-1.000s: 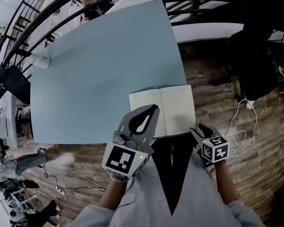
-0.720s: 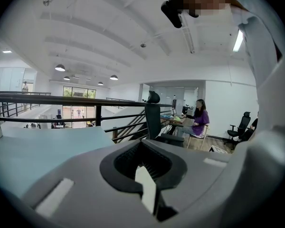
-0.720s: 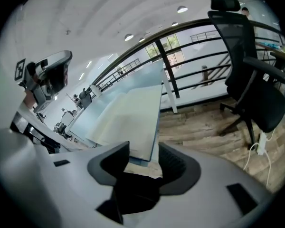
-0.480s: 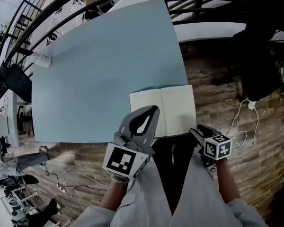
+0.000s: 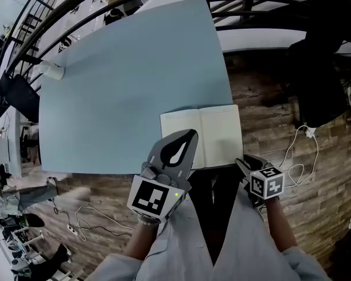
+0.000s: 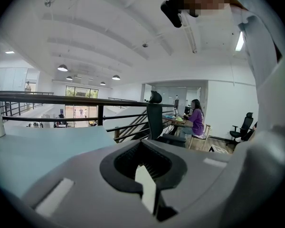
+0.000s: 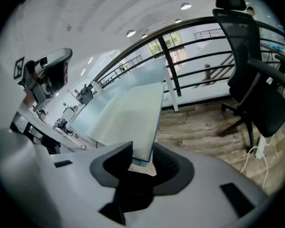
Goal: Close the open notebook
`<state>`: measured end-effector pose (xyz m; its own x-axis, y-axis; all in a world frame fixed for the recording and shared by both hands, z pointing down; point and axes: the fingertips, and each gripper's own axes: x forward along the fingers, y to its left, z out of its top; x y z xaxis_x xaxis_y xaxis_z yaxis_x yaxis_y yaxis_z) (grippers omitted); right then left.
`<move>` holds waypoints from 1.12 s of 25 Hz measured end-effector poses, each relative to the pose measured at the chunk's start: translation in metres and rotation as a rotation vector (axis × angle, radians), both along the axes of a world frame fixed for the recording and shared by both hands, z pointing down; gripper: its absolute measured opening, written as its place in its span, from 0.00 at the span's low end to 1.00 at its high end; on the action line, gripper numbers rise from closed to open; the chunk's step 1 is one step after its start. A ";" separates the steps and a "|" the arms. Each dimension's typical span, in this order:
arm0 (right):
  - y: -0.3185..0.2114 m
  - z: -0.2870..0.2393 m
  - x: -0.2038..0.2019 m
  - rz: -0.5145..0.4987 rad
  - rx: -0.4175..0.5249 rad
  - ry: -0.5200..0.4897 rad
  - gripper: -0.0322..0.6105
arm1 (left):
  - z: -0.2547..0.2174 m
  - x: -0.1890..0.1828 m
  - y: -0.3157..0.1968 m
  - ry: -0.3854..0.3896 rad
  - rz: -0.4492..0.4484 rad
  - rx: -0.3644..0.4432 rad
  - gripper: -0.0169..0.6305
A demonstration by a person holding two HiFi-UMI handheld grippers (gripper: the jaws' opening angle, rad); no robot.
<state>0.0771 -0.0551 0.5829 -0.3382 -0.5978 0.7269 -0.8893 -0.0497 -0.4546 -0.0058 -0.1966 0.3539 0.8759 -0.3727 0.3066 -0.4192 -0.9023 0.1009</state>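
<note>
now right tongs (image 7: pixel 140 164) just been closing round near right corner of notebook (image 5: pixel 202 136), spread, not yet pinching; left tongs (image 5: pixel 191 134) pressed together, empty. page lift likely next.

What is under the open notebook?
Only the blue table: the notebook lies flat on it by the near right corner. Anything beneath the pages is covered, and the left claw hides part of its near edge.
</note>
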 end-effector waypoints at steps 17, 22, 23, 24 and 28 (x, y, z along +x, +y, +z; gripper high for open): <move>0.000 -0.038 0.000 -0.026 0.051 0.047 0.18 | -0.008 -0.009 0.003 0.025 -0.045 0.009 0.03; -0.005 -0.055 0.000 -0.022 0.093 0.047 0.15 | -0.012 -0.009 0.004 0.034 -0.054 0.019 0.03; -0.006 -0.059 -0.001 -0.024 0.104 0.047 0.15 | -0.012 -0.009 0.004 0.037 -0.057 0.023 0.03; -0.007 -0.062 -0.001 -0.029 0.113 0.050 0.15 | -0.013 -0.009 0.004 0.039 -0.061 0.025 0.03; -0.011 -0.077 -0.006 -0.068 0.143 0.059 0.13 | -0.015 -0.010 0.003 0.044 -0.081 0.029 0.03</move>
